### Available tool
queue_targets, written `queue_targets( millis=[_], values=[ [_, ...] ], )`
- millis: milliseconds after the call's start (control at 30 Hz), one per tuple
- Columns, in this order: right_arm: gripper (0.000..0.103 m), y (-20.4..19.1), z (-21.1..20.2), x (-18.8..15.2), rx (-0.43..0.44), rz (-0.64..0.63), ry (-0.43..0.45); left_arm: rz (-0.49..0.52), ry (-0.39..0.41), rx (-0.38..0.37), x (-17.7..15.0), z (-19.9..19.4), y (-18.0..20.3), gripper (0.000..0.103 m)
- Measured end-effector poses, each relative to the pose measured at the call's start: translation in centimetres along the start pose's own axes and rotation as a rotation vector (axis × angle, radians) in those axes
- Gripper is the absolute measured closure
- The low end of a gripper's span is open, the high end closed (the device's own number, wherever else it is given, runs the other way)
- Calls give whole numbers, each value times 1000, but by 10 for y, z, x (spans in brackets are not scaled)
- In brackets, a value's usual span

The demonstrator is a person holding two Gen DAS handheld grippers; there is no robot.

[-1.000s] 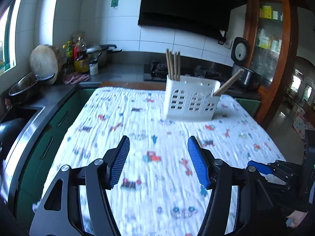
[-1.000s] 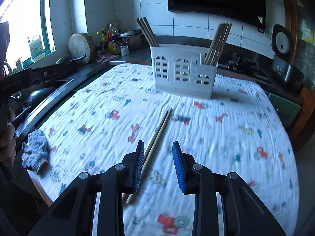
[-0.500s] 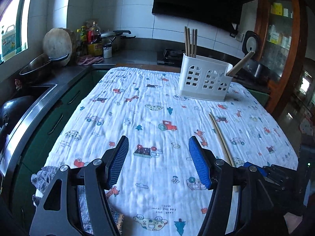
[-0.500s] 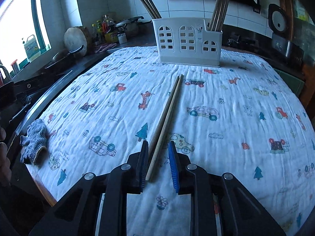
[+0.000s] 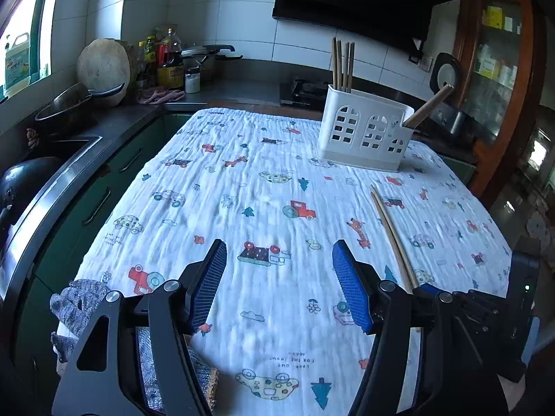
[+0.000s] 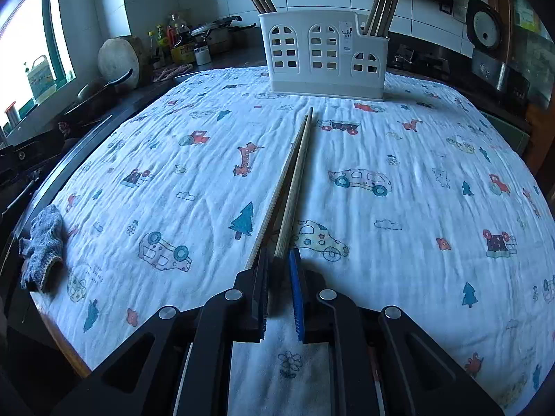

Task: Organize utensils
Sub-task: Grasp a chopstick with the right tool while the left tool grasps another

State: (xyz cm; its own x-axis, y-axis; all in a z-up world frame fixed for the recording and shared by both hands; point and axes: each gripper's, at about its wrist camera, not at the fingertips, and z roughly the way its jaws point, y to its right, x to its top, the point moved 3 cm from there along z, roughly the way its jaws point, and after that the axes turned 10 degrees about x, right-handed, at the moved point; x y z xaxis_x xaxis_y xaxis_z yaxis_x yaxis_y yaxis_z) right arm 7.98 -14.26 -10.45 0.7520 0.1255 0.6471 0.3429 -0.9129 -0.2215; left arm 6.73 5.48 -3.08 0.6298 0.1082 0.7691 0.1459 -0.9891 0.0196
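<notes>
Right wrist: right hand-held gripper (image 6: 279,260) has closed (earlier apart) on chopsticks (image 6: 295,170).

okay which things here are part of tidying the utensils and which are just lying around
Part of the job:
loose chopsticks, near ends between the right gripper pads
white utensil caddy
left gripper, open

Lying about:
grey glove
wok
sauce bottles

Table cover: white cloth (image 6: 399,145) printed with cars, trees, giraffes.
Cloth edge: grey knitted glove (image 6: 43,246) lying there.
Counter: round wooden block (image 5: 102,66), bottles (image 5: 166,62), pan (image 5: 66,105), lidded pot (image 5: 208,57).
Right side: glass-fronted cabinet (image 5: 496,55).
</notes>
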Motion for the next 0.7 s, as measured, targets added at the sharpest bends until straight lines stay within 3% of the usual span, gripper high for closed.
queue_targets(
  millis=[133,333,700],
  values=[
    [93,-4,2,0,-37,-27,9,3,-11,-11,-3,2,2,40],
    [96,2,-4,-1,-24,-14,29,2,-52,-51,-13,8,14,40],
    [96,18,-65,11,-31,-34,165,49,-147,-181,-42,22,74,41]
  ],
)
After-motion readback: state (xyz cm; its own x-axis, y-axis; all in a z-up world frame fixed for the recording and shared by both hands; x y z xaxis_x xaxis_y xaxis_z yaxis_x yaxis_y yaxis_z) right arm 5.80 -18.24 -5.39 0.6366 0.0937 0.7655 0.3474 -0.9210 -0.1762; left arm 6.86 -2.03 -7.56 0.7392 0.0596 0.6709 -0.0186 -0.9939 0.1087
